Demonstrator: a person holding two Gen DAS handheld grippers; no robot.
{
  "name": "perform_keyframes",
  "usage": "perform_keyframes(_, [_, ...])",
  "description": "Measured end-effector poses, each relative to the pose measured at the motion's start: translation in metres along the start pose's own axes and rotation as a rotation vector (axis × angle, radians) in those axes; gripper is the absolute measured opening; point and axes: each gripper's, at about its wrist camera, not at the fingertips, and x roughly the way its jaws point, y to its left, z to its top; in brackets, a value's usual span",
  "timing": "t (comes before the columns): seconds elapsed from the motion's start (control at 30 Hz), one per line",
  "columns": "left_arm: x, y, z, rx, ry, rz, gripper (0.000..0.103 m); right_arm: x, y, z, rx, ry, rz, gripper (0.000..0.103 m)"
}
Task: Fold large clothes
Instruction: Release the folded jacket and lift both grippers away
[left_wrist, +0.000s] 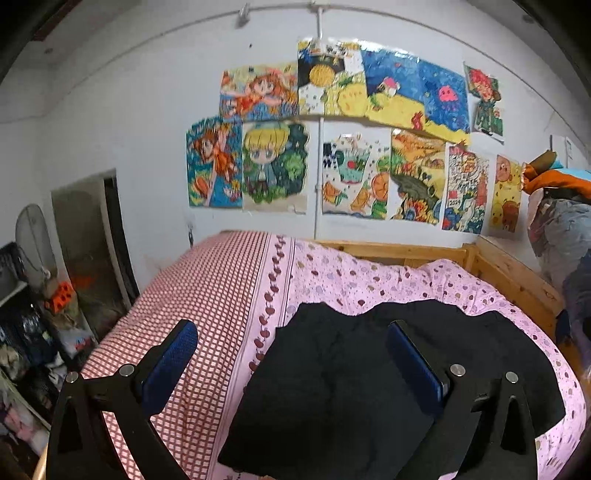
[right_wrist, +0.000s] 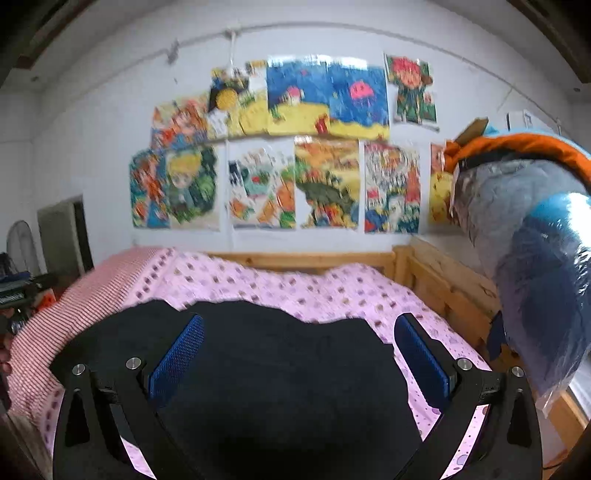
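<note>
A black garment (left_wrist: 332, 391) lies folded on the pink patterned bed cover (left_wrist: 369, 280), its far edge wavy. In the right wrist view the same black garment (right_wrist: 280, 369) fills the lower middle. My left gripper (left_wrist: 291, 332) stands open above the garment's left part, its blue pads (left_wrist: 170, 365) wide apart with nothing between them. My right gripper (right_wrist: 299, 325) is also open above the garment, and its blue pads (right_wrist: 177, 358) hold nothing. Neither gripper touches the cloth.
A wooden bed frame (left_wrist: 517, 273) runs along the back and right. Colourful drawings (left_wrist: 332, 147) cover the white wall. Bagged bedding (right_wrist: 535, 258) is stacked at the right. A fan and cluttered shelves (left_wrist: 33, 295) stand left, beside a doorway (left_wrist: 88, 240).
</note>
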Motion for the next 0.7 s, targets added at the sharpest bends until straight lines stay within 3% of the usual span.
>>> perform_keyframes(0.2, [-0.042, -0.001, -0.005, -0.004, -0.062, -0.022, 0.103, -0.038, 0.008, 0.003, 0.001, -0.064, 0.019, 0.101])
perform_keyframes(0.47, [-0.088, 0.0, -0.024, -0.006, -0.086, -0.046, 0.103, -0.075, 0.02, -0.005, -0.015, -0.064, 0.029, 0.101])
perform_keyframes(0.7, [-0.121, 0.005, -0.048, 0.013, -0.054, -0.068, 0.103, -0.11, 0.032, -0.02, -0.023, -0.061, 0.061, 0.101])
